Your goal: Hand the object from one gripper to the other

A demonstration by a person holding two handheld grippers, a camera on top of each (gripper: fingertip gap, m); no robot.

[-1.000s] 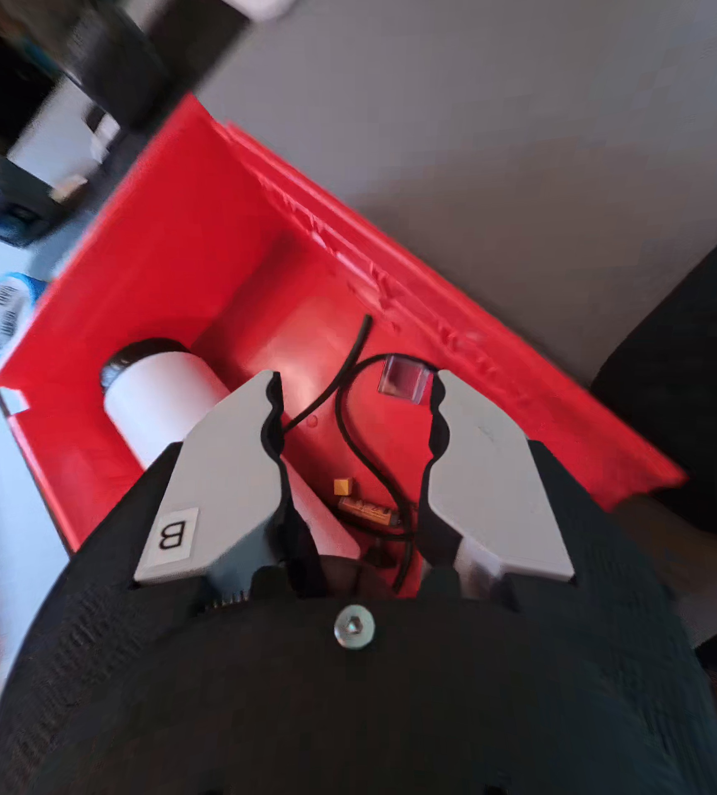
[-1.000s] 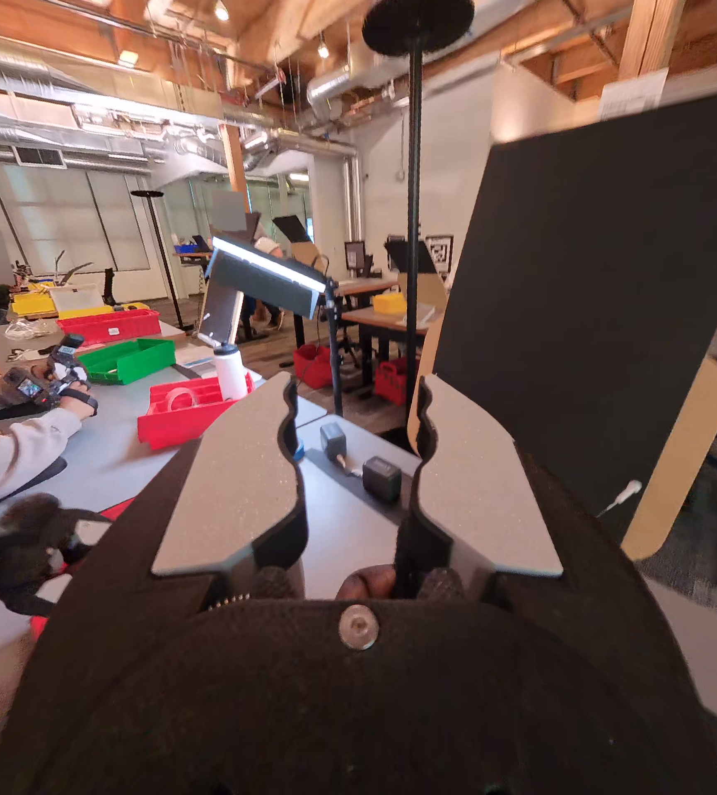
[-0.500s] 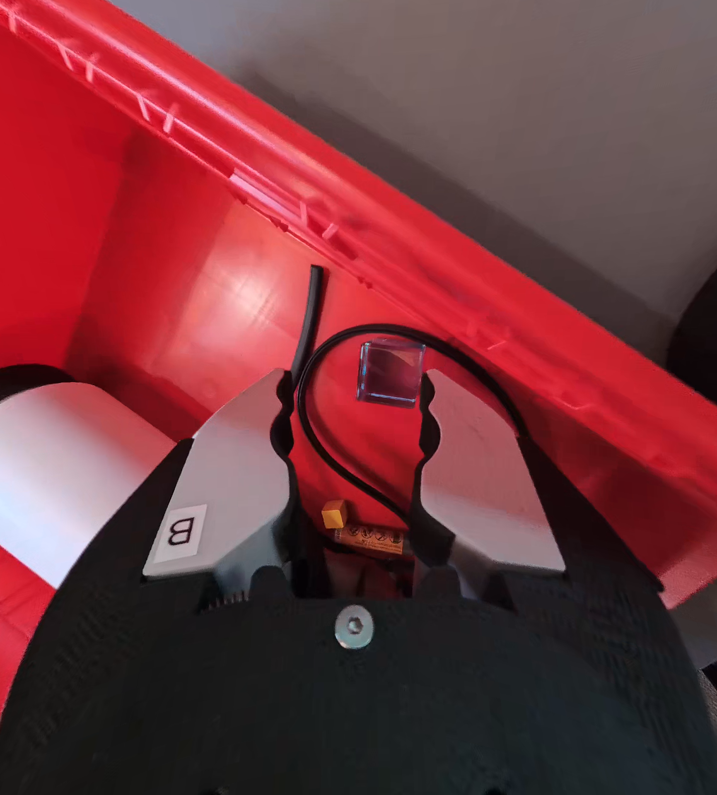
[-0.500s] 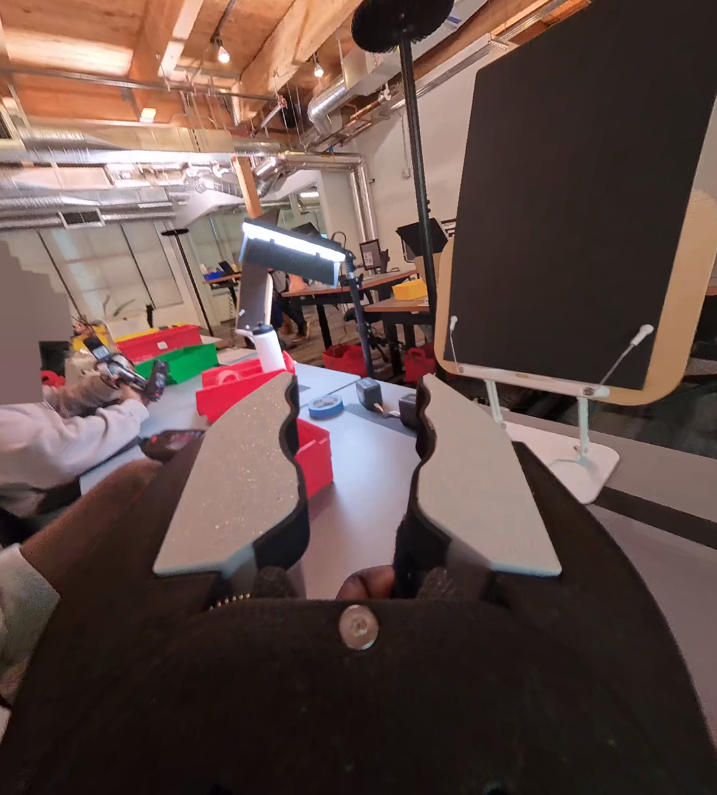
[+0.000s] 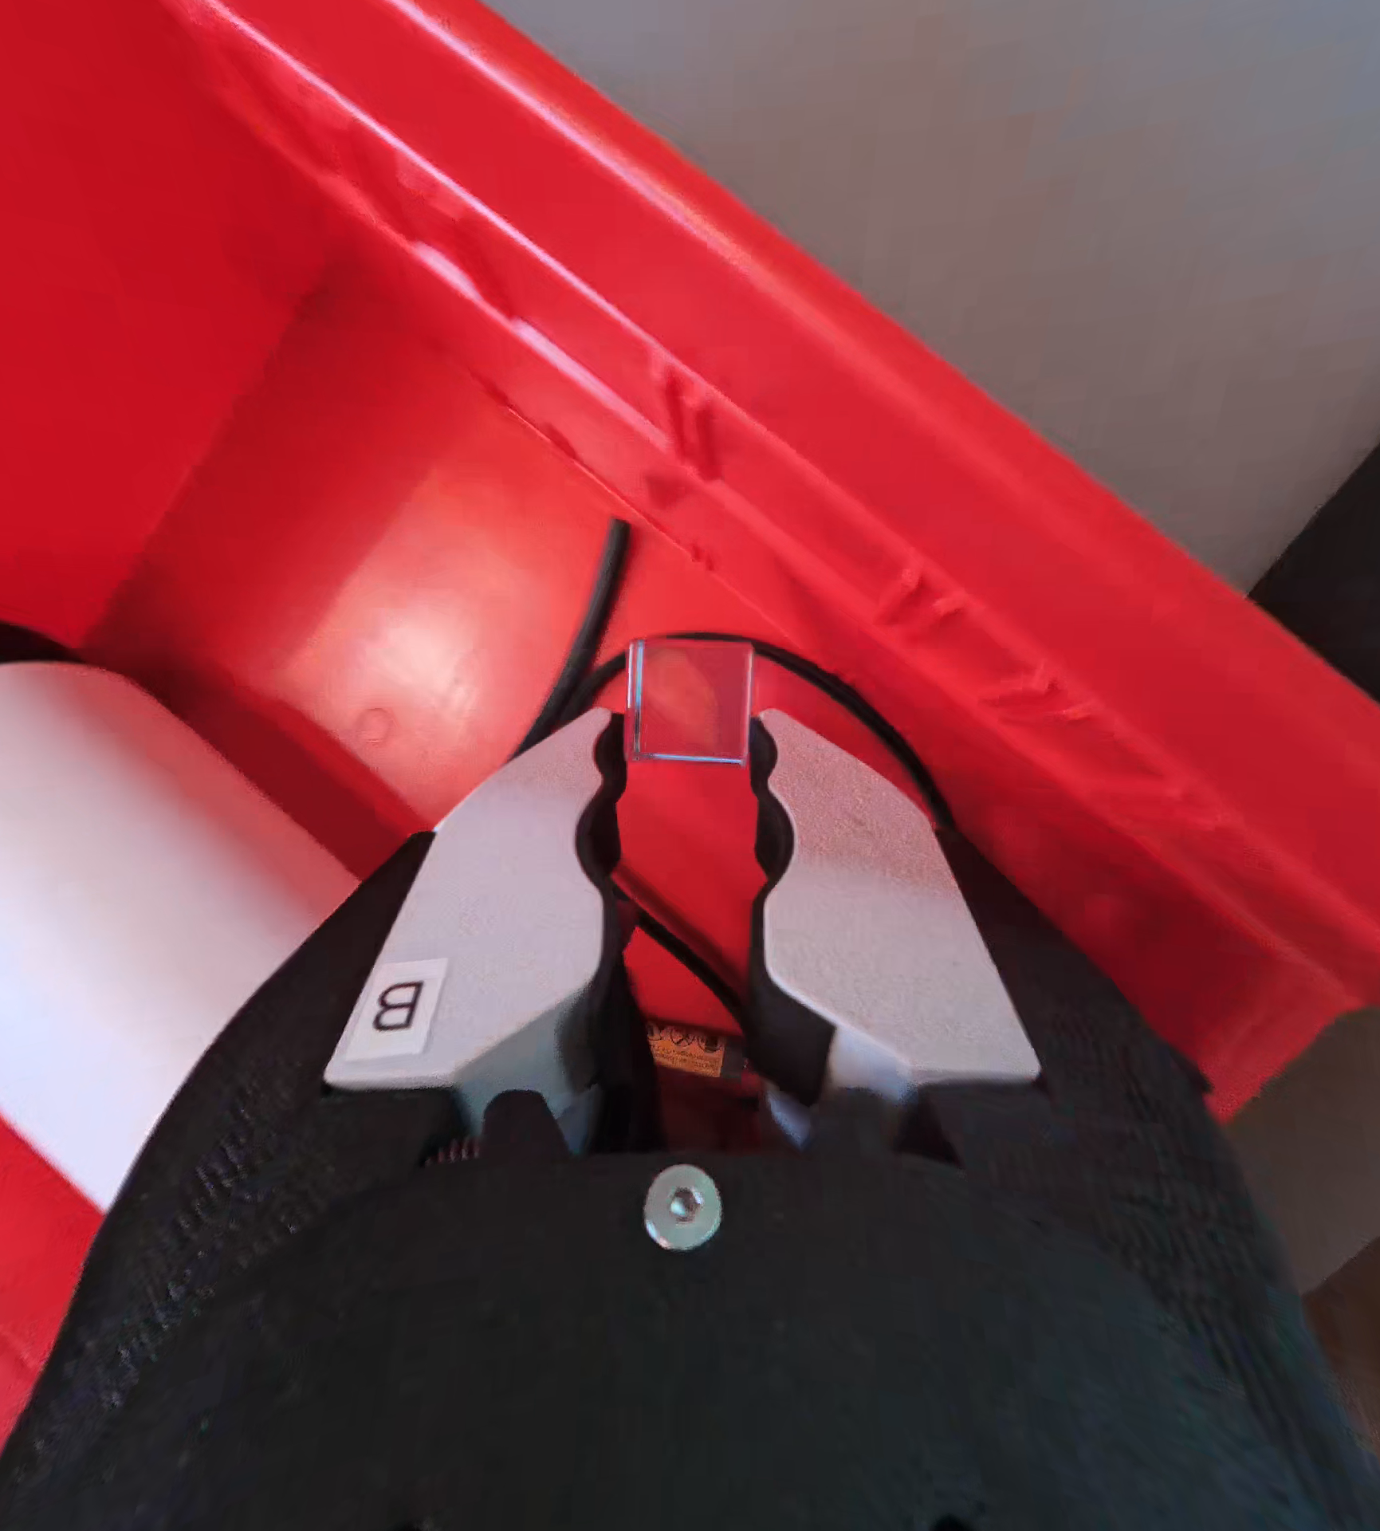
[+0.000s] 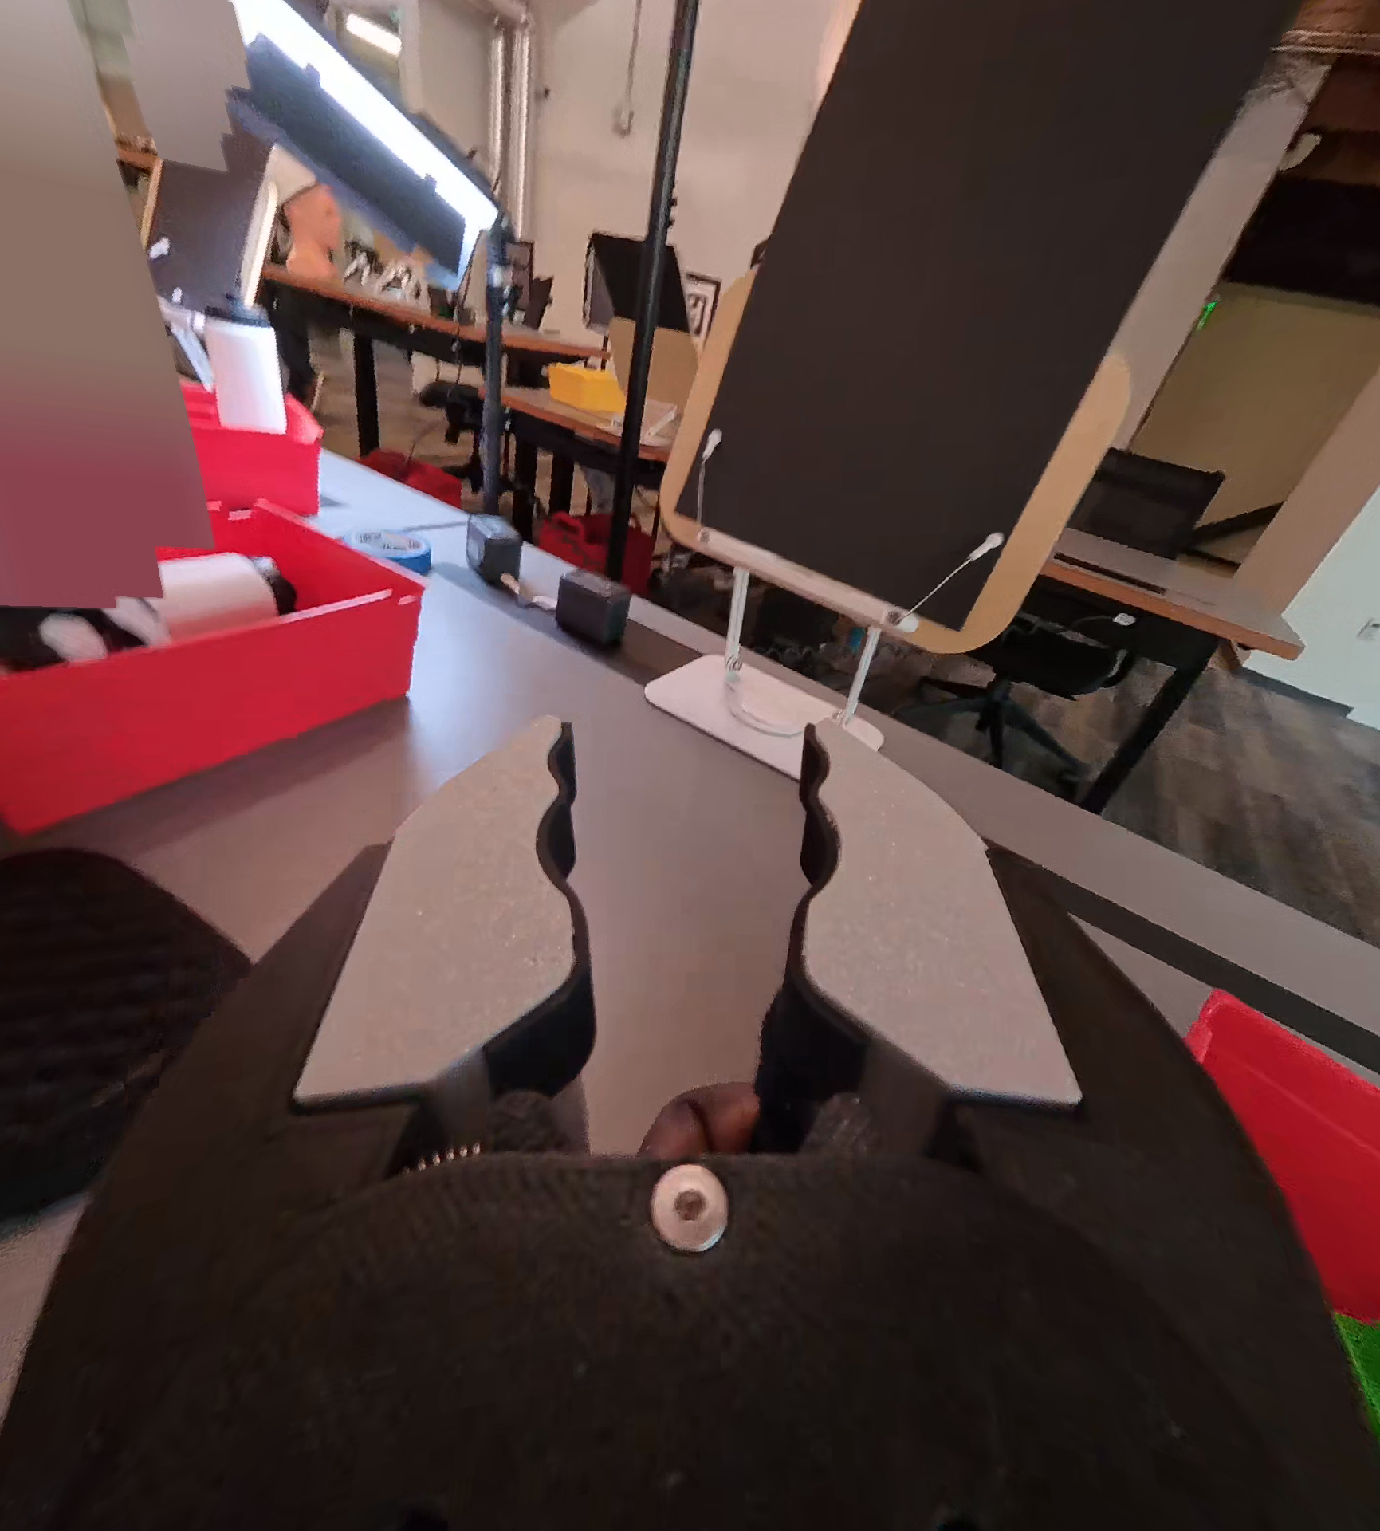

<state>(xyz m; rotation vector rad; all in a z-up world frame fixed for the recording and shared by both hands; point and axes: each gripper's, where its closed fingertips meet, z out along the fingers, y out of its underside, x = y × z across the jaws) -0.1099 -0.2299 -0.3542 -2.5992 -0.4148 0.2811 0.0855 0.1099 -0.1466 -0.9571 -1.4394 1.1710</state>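
A small clear cube [image 5: 690, 696] lies on the floor of a red bin [image 5: 877, 464]. My left gripper [image 5: 686, 733] is down inside the bin, its two fingertips closed against the cube's left and right sides, with the cube's far half sticking out past them. My right gripper [image 6: 686, 746] is open and empty, held above the grey table [image 6: 670, 870], well apart from the bin. The same red bin [image 6: 173, 704] shows at the left in the right wrist view.
In the bin, a white roll [image 5: 90, 870] lies to the left, a black cable [image 5: 608, 572] loops around the cube, and a small orange item [image 5: 686, 1048] lies under the fingers. A dark board on a white stand [image 6: 918, 331], blue tape [image 6: 392, 547], black adapters [image 6: 591, 605] and another red bin [image 6: 1332, 1160] are nearby. Some 45 centimeters of space lies between my two pairs of fingers. The small orange item [image 5: 686, 1048] is closer to my left gripper, around 9 centimeters from its tips; the right tips are 50 centimeters off.
My left gripper has moved deeper into the bin and its fingers have closed in on the clear cube. My right gripper has tilted down toward the table and stays open.
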